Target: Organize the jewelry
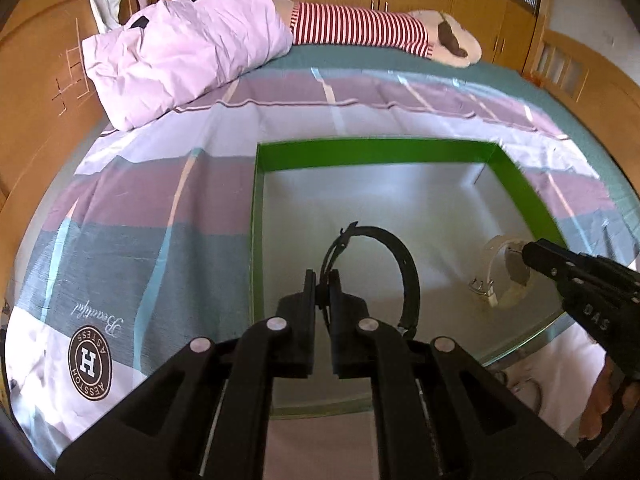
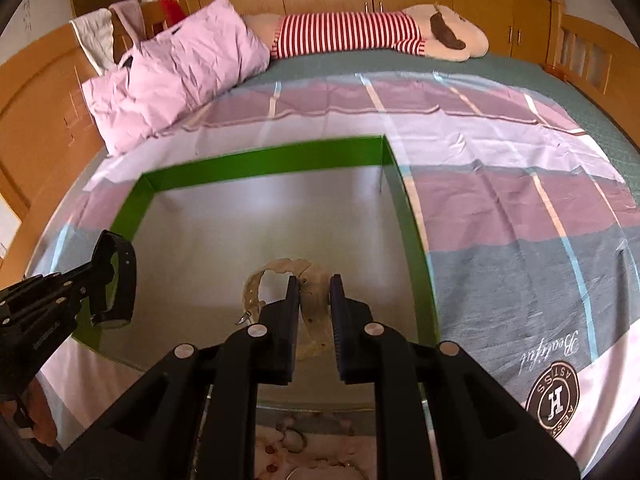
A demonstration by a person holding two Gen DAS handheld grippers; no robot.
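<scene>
The box [image 1: 360, 152] lies on the bedspread [image 1: 132, 216]; pillow [image 1: 184, 44] behind-left; plush toy [image 1: 368, 28] behind.
</scene>
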